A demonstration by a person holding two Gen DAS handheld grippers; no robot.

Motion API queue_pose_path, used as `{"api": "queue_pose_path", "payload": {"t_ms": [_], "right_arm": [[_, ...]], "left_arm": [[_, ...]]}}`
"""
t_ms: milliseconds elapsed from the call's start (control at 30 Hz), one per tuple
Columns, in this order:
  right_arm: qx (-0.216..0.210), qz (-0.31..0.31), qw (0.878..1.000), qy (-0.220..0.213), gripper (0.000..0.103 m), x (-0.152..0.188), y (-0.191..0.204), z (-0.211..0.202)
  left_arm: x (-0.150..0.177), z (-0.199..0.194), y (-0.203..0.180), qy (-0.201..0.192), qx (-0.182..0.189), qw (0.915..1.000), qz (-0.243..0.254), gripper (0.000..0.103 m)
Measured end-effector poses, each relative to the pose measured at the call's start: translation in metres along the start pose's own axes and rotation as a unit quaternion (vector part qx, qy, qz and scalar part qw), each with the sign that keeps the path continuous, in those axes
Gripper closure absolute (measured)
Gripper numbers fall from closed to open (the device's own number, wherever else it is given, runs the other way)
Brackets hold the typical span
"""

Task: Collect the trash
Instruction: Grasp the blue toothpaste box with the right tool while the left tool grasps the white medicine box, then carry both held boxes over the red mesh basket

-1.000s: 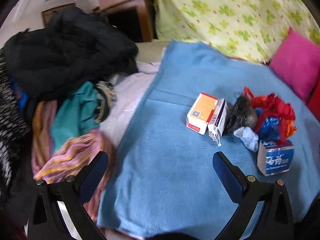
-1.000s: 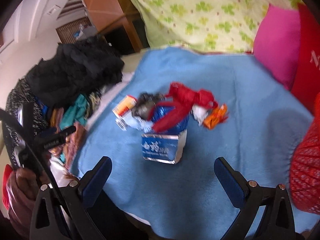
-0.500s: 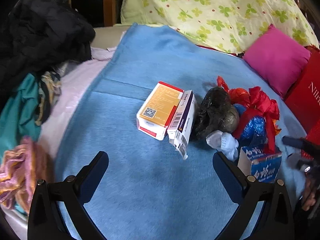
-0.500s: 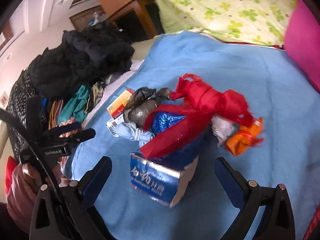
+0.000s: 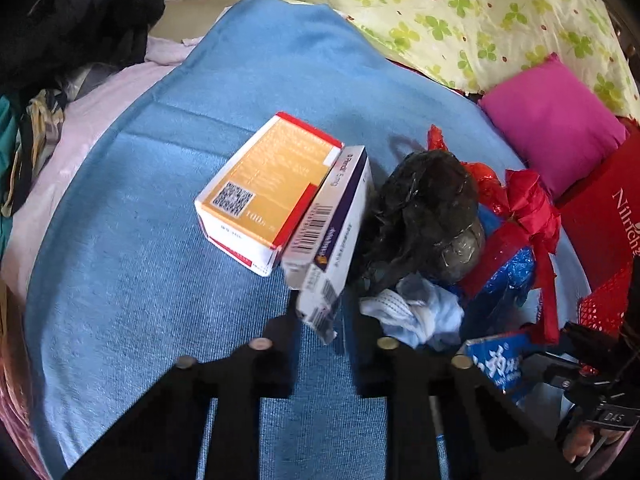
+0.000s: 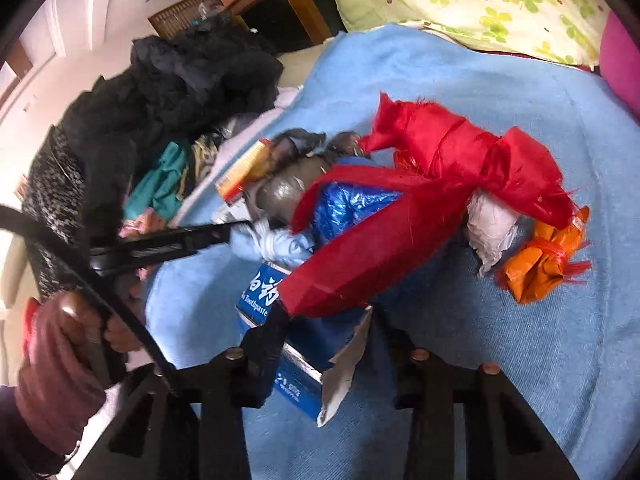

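Observation:
A trash heap lies on the blue blanket (image 5: pixel 140 280). In the left wrist view my left gripper (image 5: pixel 324 320) is closed around the near end of the white and purple box (image 5: pixel 336 232), which leans on the orange box (image 5: pixel 268 188). Beside them are a black bag (image 5: pixel 428 208) and a crumpled pale cloth (image 5: pixel 416 312). In the right wrist view my right gripper (image 6: pixel 324 340) is closed around the blue toothpaste box (image 6: pixel 288 344), under a red plastic bag (image 6: pixel 400 216). An orange wrapper (image 6: pixel 540 264) and a blue shiny bag (image 6: pixel 348 208) lie close by.
A pile of dark and coloured clothes (image 6: pixel 160 120) lies left of the blanket. A pink cushion (image 5: pixel 548 120) and a green-patterned quilt (image 5: pixel 480 12) are at the back. A red bag (image 5: pixel 604 208) stands at the right.
Both grippers moved forward into the heap and closed, the left on the white and purple box, the right on the blue toothpaste box.

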State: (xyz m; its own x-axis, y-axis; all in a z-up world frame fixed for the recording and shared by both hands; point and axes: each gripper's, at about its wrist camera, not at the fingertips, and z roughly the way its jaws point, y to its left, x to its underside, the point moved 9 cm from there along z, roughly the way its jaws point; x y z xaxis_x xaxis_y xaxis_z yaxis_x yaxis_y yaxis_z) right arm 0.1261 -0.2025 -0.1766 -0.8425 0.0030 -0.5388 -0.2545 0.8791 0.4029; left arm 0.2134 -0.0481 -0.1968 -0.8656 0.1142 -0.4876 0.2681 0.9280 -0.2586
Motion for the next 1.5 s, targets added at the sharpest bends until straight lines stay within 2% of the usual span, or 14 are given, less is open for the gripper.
{"api": "queue_pose_path", "payload": {"t_ms": [233, 367, 467, 500, 533, 567, 600, 667, 767, 800, 867, 967, 1333, 1500], "right_arm": [[-0.047, -0.03, 0.998, 0.015, 0.063, 0.015, 0.03, -0.006], [-0.047, -0.063, 0.997, 0.027, 0.063, 0.025, 0.048, -0.002], [-0.036, -0.077, 0.996, 0.029, 0.059, 0.027, 0.05, 0.001], [-0.035, -0.079, 0.996, 0.03, 0.05, 0.025, 0.052, 0.002], [-0.035, -0.081, 0.996, 0.032, 0.039, 0.026, 0.053, 0.003], [-0.035, -0.084, 0.995, 0.034, 0.036, 0.026, 0.054, 0.005], [-0.034, -0.088, 0.995, 0.035, 0.036, 0.025, 0.056, 0.008], [-0.032, -0.094, 0.994, 0.036, 0.036, 0.024, 0.059, 0.014], [-0.028, -0.091, 0.995, 0.032, 0.037, 0.026, 0.057, 0.019], [-0.027, -0.09, 0.995, 0.033, 0.047, 0.026, 0.057, 0.021], [-0.019, -0.102, 0.994, 0.028, 0.047, 0.029, 0.057, 0.022], [-0.02, -0.115, 0.993, 0.021, 0.052, 0.028, 0.063, 0.02], [-0.011, -0.083, 0.995, -0.047, 0.07, 0.011, 0.048, -0.029], [-0.016, -0.068, 0.993, -0.094, 0.071, 0.002, 0.04, -0.068]], "left_arm": [[0.013, -0.025, -0.016, -0.035, -0.01, 0.9978, 0.056, 0.09], [0.03, -0.035, -0.003, -0.027, -0.023, 0.9972, 0.066, 0.09], [0.037, -0.036, 0.014, -0.015, -0.037, 0.9975, 0.059, 0.087], [0.038, -0.037, 0.018, -0.015, -0.043, 0.9972, 0.059, 0.087], [0.037, -0.037, 0.022, -0.014, -0.049, 0.9971, 0.057, 0.083], [0.037, -0.037, 0.025, -0.013, -0.051, 0.9973, 0.053, 0.07], [0.035, -0.036, 0.026, -0.014, -0.049, 0.9976, 0.047, 0.05], [0.027, -0.038, 0.03, -0.027, -0.042, 0.9981, 0.035, 0.033], [0.018, -0.035, 0.03, -0.039, -0.038, 0.9977, 0.042, 0.033], [0.017, -0.031, 0.032, -0.039, -0.042, 0.9973, 0.045, 0.033], [0.018, -0.023, 0.031, -0.032, -0.052, 0.9968, 0.051, 0.033], [0.02, -0.008, 0.035, -0.01, -0.04, 0.9982, 0.043, 0.065], [0.035, -0.055, 0.005, -0.064, -0.056, 0.9937, 0.074, 0.074], [0.039, -0.089, -0.011, -0.088, -0.063, 0.9913, 0.075, 0.074]]}}
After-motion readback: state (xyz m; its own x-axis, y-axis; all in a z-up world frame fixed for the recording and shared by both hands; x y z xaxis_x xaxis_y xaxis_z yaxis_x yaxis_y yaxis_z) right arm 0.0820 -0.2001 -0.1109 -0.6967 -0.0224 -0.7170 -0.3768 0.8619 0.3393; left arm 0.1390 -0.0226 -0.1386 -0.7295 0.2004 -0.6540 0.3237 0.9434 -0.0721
